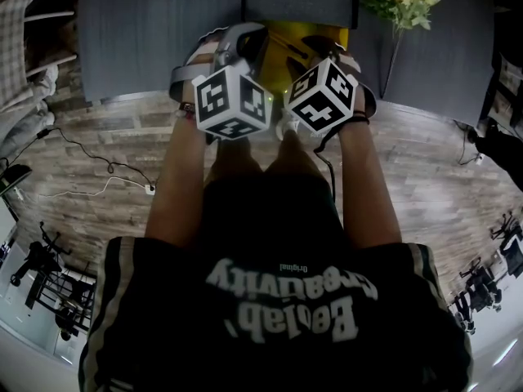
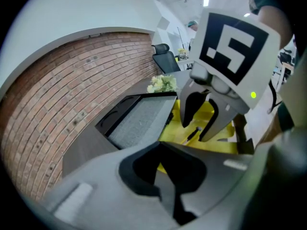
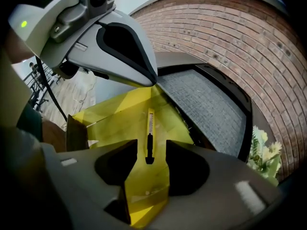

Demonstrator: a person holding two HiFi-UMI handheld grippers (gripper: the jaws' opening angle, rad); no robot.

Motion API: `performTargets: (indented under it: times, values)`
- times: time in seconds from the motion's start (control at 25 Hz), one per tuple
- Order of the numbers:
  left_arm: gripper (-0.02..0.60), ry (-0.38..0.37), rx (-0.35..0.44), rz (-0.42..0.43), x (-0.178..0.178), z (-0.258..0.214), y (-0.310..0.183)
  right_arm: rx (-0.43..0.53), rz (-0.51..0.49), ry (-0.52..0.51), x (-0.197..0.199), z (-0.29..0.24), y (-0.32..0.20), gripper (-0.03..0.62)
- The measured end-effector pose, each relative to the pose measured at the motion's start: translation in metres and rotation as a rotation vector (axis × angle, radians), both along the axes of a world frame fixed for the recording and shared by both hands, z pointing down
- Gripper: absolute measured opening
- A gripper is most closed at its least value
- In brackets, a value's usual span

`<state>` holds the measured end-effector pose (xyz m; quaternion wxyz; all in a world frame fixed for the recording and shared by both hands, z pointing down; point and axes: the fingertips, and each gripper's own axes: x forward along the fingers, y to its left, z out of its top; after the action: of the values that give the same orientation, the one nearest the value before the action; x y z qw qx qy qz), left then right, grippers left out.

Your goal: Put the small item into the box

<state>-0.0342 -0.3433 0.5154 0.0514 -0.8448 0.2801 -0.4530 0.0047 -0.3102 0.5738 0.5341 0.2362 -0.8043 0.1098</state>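
Since the right gripper [image 3: 151, 148] stands with its jaws spread wide and nothing pressed between the pads, you may count the small item [image 3: 150, 128] as released. It lies flat on the floor of the yellow box [image 3: 108, 115], directly below the open jaws.

Left gripper [image 3: 151, 79]: jaws closed to a point, nothing seen between them, tip just beside the box's upper flap. Contact with the flap cannot be confirmed.

Recommended: lift the right gripper straight up, clear of the walls, so that no pad catches the item or a flap.

Materials: the item is a slim, straight yellow bar with a black slider. It looks like hard, smooth plastic and resembles a utility knife. The box is thin folded sheet with sharp creases, light and likely to shift if knocked. Beside it lies a grey, coarse-textured mat [image 3: 206, 104] in a black frame.
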Motion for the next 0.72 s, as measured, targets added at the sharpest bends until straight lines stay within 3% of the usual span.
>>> performTargets:
  times: [0.72]
  values:
    - [0.003,0.024,0.008,0.006,-0.005,-0.023,0.010,0.061,0.025,-0.013,-0.006,-0.031,0.004,0.176]
